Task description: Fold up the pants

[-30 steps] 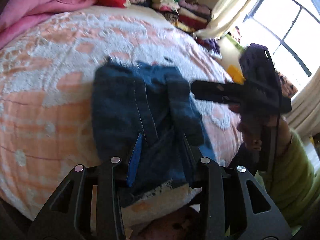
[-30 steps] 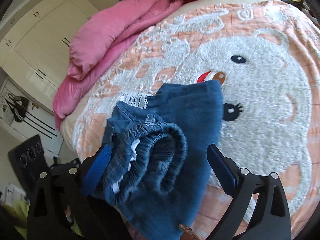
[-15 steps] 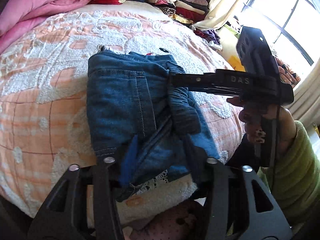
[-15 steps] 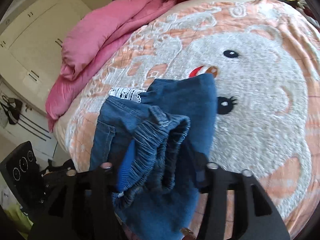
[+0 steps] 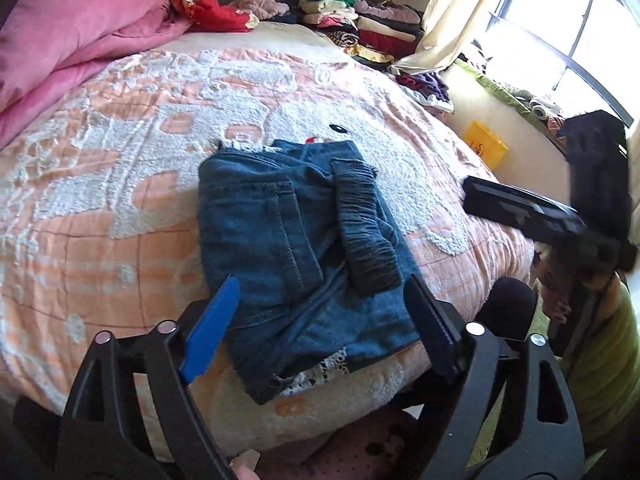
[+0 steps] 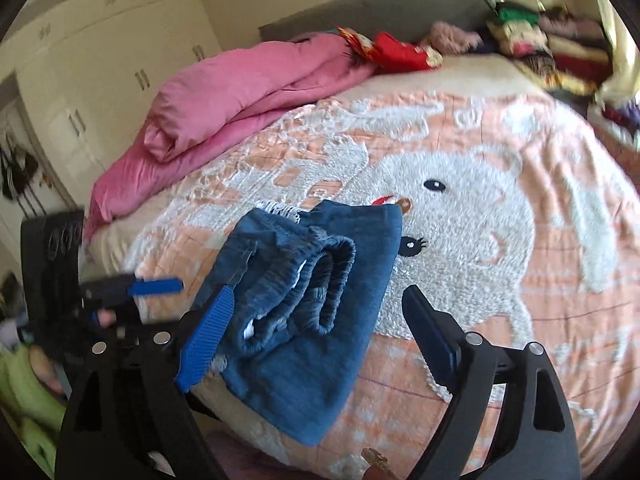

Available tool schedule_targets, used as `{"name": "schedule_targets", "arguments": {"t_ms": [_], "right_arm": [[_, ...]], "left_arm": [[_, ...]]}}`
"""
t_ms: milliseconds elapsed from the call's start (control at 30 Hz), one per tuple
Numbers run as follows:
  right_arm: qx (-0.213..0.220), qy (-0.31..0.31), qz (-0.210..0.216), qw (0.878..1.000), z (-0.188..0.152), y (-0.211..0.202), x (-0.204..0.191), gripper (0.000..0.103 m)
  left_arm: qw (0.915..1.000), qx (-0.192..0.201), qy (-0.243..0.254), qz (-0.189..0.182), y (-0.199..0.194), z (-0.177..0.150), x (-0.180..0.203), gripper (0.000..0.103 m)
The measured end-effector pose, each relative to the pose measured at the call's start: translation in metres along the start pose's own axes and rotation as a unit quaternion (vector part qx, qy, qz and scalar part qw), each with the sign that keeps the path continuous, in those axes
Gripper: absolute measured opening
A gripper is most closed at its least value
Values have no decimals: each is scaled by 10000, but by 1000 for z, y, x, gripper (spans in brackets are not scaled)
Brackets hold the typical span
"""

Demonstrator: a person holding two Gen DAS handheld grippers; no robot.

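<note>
The blue denim pants (image 5: 296,248) lie folded into a compact bundle near the front edge of the bed, elastic waistband on top and white lace showing at the hem. My left gripper (image 5: 320,312) hovers over their near end; its jaws are opening, and the blue and black fingers stand either side of the cloth without pressing it. In the right wrist view the pants (image 6: 320,320) sit under my right gripper (image 6: 316,312), whose jaws are also opening and clear of the fabric. Each gripper shows in the other's view: the right gripper (image 5: 480,196), the left gripper (image 6: 156,286).
The bed wears a peach blanket with a white cartoon bear (image 6: 460,208). A pink duvet (image 5: 68,44) is bunched at the back left. Stacks of folded clothes (image 5: 360,28) and a red item (image 5: 216,12) line the headboard. A yellow box (image 5: 484,144) and window stand at right, wardrobes (image 6: 100,80) at left.
Both grippers have let go of the pants and spread wide. The right one has drawn back off the bundle toward the bed's edge and lifted. The pants now rest flat on the blanket.
</note>
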State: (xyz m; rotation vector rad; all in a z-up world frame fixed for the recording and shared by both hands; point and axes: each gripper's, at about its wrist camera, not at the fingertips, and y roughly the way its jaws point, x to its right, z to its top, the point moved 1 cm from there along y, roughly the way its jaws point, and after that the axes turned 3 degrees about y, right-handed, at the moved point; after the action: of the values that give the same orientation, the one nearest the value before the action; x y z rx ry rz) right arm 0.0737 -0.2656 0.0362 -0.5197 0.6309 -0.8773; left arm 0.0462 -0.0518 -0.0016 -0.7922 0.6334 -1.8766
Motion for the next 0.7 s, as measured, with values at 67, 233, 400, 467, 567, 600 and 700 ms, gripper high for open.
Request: {"name": "schedule_targets", "arguments": {"t_ms": [67,233,400,467,567,600,700], "right_arm": [[25,-305,-101,9995,-5,-4,-9,85],[-143,-1146,16,9933,-28,-6,-42,85],[-417,-1576,163,9865,-45,7,-67,85],[-480,-1472,144,9878,-45,14,-67,85],[-536,-1248,47,9907,-44,21,-59,85],[-551,-1162,18,9917,-44,21,-56,85],[-528,-808,-100,9953,-40,23,-40,85]], "left_arm": [[10000,1,-24,57,0,1,-4,81],[9996,-15,-189,200,1,6,-18,81],[9979,-34,-499,405,4,10,-44,81],[9968,-64,-612,513,5,9,-54,81],[9958,-111,-703,581,8,6,-64,81],[9956,-126,-733,578,9,5,-66,81],[9952,-159,-779,570,12,4,-70,81]]}}
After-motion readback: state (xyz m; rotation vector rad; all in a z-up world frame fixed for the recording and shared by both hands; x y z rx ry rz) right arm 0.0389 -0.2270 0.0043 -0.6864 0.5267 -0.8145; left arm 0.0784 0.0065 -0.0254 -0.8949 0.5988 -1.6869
